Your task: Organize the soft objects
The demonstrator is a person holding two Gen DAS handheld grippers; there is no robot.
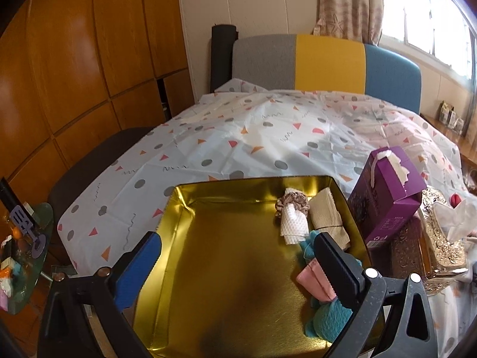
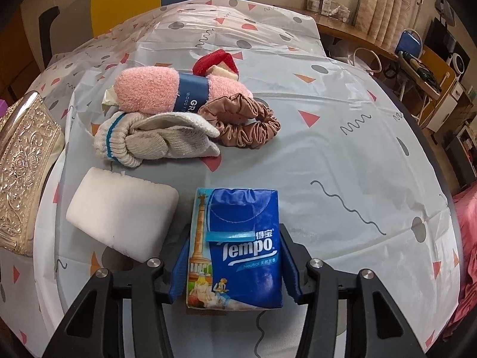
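Note:
My left gripper [image 1: 235,256] is open and empty over a gold tin tray [image 1: 226,283]. Along the tray's right side lie a white cloth in a brown scrunchie [image 1: 292,211], a tan cloth [image 1: 328,220], a pink pouch [image 1: 316,280] and a teal felt piece [image 1: 331,319]. My right gripper [image 2: 235,262] is shut on a blue Tempo tissue pack [image 2: 238,247] just above the table. Beyond it lie a white sponge [image 2: 119,217], a beige sock [image 2: 155,140], a pink fuzzy sock roll [image 2: 155,92], a brown satin scrunchie [image 2: 244,119] and a red-edged cloth [image 2: 217,62].
A purple box [image 1: 387,191] and an ornate silver tissue box [image 1: 441,238] stand right of the tray; the silver box also shows in the right wrist view [image 2: 23,164]. A patterned tablecloth [image 2: 328,137] covers the table. A multicoloured chair back [image 1: 328,62] stands behind, a glass side table [image 1: 23,256] at left.

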